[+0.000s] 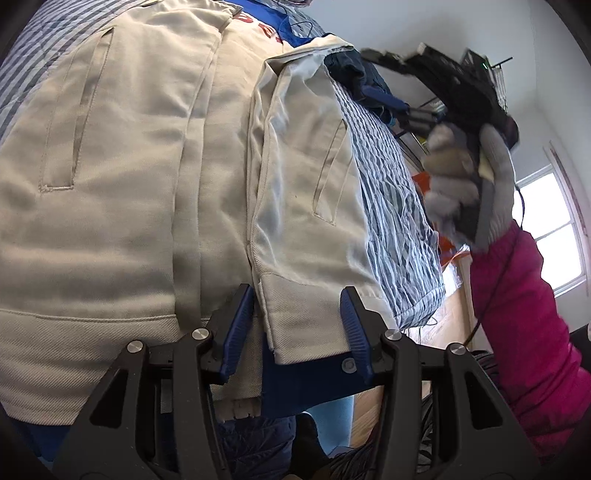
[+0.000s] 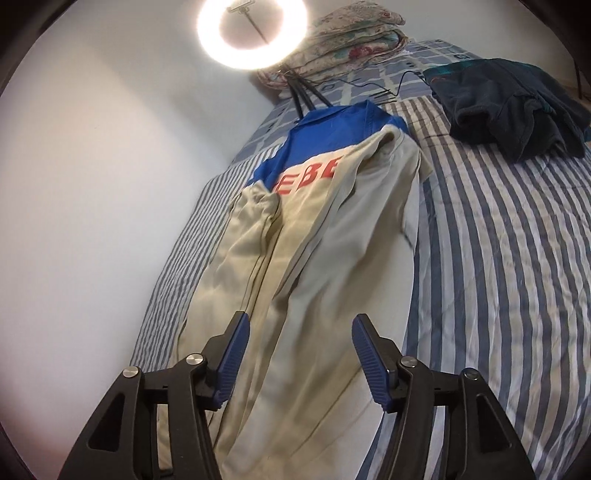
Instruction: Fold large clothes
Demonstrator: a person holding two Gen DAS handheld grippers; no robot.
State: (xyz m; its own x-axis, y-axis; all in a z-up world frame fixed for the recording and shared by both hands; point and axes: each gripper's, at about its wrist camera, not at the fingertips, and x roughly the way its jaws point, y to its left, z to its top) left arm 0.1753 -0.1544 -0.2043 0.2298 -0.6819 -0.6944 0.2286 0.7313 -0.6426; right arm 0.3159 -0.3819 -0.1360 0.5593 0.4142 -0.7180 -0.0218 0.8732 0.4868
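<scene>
- left gripper (image 1: 297,325) sits half open at the hem of the beige jacket (image 1: 147,184); folded flap between the pads, not pinched
- jacket lies flat on the striped bed (image 2: 498,258)
- right gripper (image 2: 299,354) is open wide above the jacket, empty
- dark clothes pile (image 2: 509,107) off right

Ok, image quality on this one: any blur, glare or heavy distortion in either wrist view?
Left wrist view: the gloved hand holding the right gripper is motion-blurred, and the window is blown out. Right wrist view: the ring light glares white; the jacket stays readable. Both show fisheye bending and dark corners.
</scene>
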